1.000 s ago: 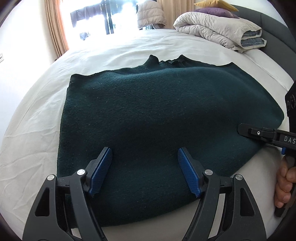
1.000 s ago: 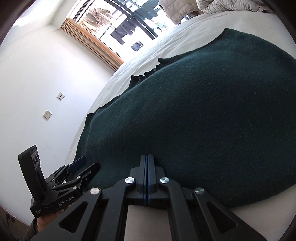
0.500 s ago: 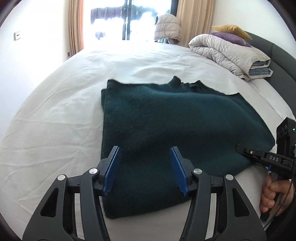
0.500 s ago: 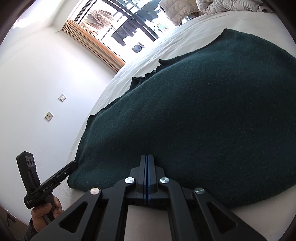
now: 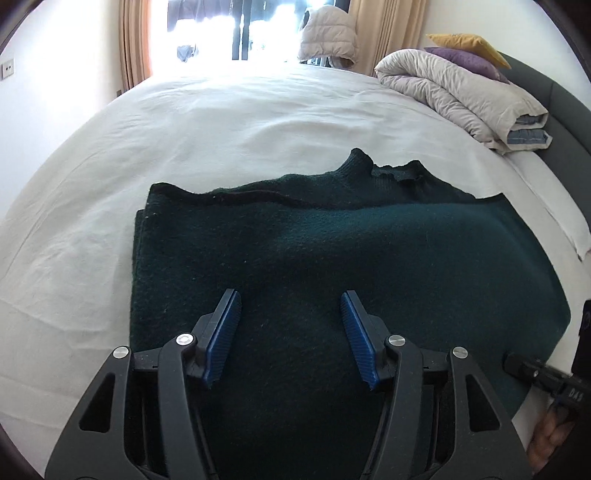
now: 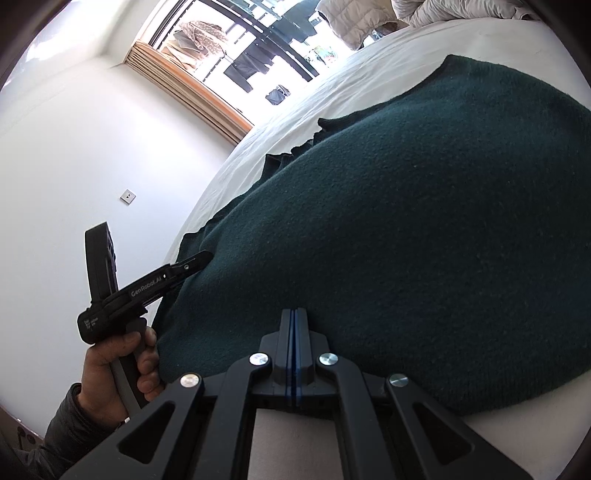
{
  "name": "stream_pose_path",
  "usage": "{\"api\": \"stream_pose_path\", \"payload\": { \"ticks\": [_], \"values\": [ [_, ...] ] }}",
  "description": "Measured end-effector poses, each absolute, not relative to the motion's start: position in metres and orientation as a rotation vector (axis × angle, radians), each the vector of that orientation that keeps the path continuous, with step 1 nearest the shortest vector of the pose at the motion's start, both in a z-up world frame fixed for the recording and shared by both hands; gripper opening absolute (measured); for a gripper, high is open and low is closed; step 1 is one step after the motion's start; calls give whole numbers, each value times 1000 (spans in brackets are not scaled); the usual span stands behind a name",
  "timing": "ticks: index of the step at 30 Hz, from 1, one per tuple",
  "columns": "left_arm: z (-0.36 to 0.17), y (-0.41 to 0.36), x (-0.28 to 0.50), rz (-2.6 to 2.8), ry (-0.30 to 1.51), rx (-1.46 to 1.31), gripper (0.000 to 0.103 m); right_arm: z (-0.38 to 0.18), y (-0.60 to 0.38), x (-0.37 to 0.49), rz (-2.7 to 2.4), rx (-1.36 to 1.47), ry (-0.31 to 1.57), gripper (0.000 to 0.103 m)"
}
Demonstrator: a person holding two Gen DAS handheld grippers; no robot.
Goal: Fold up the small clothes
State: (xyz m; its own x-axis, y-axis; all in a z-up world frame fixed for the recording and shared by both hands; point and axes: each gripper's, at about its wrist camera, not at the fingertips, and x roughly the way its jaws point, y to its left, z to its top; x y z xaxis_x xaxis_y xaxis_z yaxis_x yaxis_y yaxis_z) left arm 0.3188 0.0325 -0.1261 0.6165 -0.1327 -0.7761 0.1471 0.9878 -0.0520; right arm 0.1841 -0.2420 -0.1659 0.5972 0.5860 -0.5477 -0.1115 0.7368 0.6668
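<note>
A dark green knitted sweater (image 5: pixel 332 266) lies flat on the white bed sheet (image 5: pixel 221 122), folded, with its collar at the far edge. My left gripper (image 5: pixel 290 306) is open and empty, its blue pads (image 5: pixel 223 332) hovering over the sweater's near left part. My right gripper (image 6: pixel 294 317) is shut, its tips at the sweater's (image 6: pixel 424 221) near edge; I cannot tell whether cloth is pinched. The right gripper also shows at the left wrist view's lower right (image 5: pixel 517 363). The left gripper shows in the right wrist view (image 6: pixel 195 260), above the sweater's left corner.
A folded grey duvet (image 5: pixel 461 92) with purple and yellow pillows sits at the bed's far right, beside a dark headboard (image 5: pixel 554 99). A window with curtains (image 5: pixel 236 33) is beyond the bed. A white wall with sockets (image 6: pixel 127 195) is to the left.
My left gripper has risen and pulled back from the sweater's left corner, staying open. The sweater now looks smaller in its view. My right gripper has stayed shut at the near edge.
</note>
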Motion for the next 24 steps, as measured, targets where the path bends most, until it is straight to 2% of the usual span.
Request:
{"api": "stream_pose_path", "payload": {
  "ticks": [2,4,6,12,15,20,21,22,23,24],
  "values": [
    [-124,35,310,-147,871,49,56,-152,-238,185,440,598,841,7],
    [-125,45,303,-136,849,19,56,-134,-232,186,462,578,788,36],
    [-127,53,298,-133,831,-25,56,-121,-222,200,510,573,770,43],
    [-132,61,288,-143,822,-49,56,-139,-194,275,553,620,893,41],
    [-133,62,288,-152,819,-66,57,-150,-210,288,532,674,905,19],
    [-133,62,287,-149,816,-60,56,-153,-298,266,336,777,827,17],
    [-133,63,286,-150,817,-62,56,-154,-317,257,302,821,808,10],
    [-132,62,286,-148,819,-62,56,-153,-333,247,257,856,797,8],
    [-132,62,285,-143,822,-55,56,-151,-345,236,197,871,792,9],
    [-129,60,284,-127,827,-42,57,-147,-347,224,166,865,789,15]
  ]
}}
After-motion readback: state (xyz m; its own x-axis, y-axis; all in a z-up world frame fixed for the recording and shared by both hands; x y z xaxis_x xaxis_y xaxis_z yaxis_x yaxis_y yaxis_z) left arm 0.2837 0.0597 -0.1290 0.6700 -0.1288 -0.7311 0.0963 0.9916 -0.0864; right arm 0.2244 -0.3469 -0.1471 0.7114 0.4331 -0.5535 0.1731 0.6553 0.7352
